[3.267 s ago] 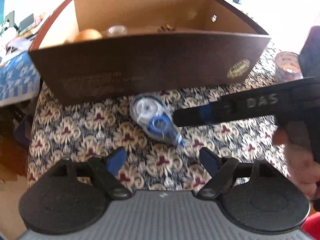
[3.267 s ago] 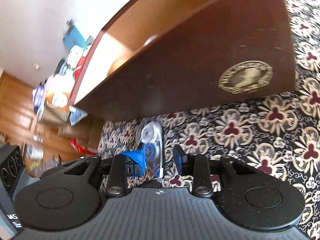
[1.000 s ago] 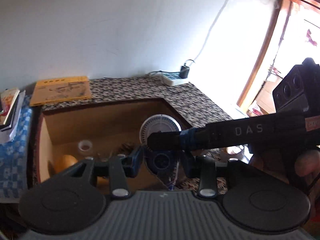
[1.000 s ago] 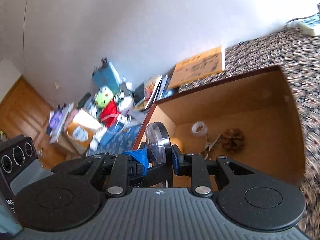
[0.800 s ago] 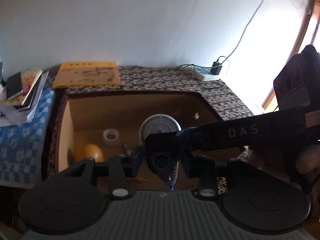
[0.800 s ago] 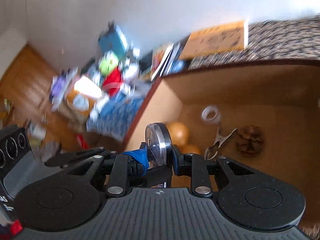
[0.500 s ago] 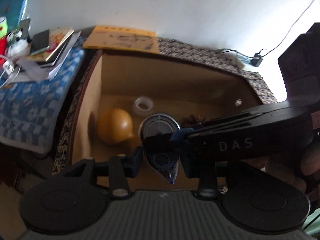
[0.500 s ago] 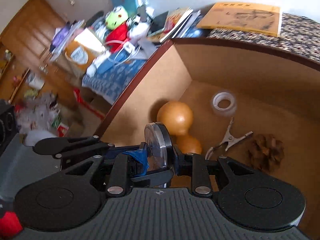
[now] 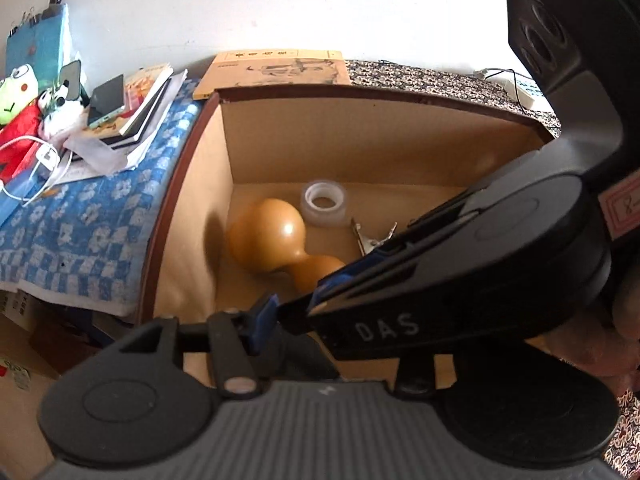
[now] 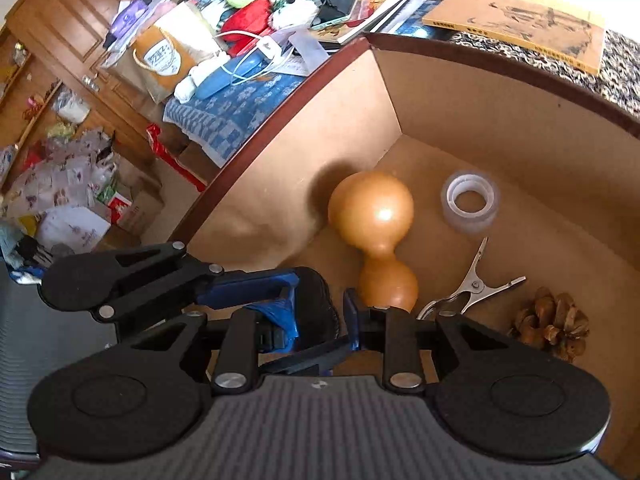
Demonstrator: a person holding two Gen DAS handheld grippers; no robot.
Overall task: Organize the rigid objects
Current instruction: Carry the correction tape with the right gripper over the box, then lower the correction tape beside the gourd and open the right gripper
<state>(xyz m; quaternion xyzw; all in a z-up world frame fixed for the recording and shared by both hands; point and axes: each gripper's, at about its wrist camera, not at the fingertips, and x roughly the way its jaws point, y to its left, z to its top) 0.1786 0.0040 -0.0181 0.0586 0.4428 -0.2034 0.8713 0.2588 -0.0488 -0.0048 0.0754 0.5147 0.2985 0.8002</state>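
- Black plastic fills much of my left wrist view: the right gripper [image 10: 318, 316] slants across in front of the left gripper [image 9: 324, 322]. Both tilt steeply down over the open box [image 10: 460, 92], and a hand [image 9: 600, 348] shows at the right edge.
- My left gripper reaches in from the left of the right wrist view. Its blue fingers [image 10: 256, 284] pinch the correction-tape dispenser [image 10: 316, 300], which shows only as a dark rounded shape above the box's near left corner.
- My right gripper's jaws have just been opening with the dispenser between them. I cannot tell whether its pads press on it.
- On the box floor a tan gourd [image 10: 372, 216] lies beside the left wall. A clear tape roll [image 10: 470, 202] sits near the back, and a metal clip [image 10: 472, 284] lies just right of the gourd.
- Only the right wrist view shows the pine cone [image 10: 552, 320] right of the clip, the wooden door [image 10: 68, 20] and the floor clutter. It alone shows the dispenser.
- Only the left wrist view shows the power strip [image 9: 528, 92] on the patterned counter [image 9: 420, 76].
- Both views show the yellow booklet [image 10: 520, 20] behind the box.
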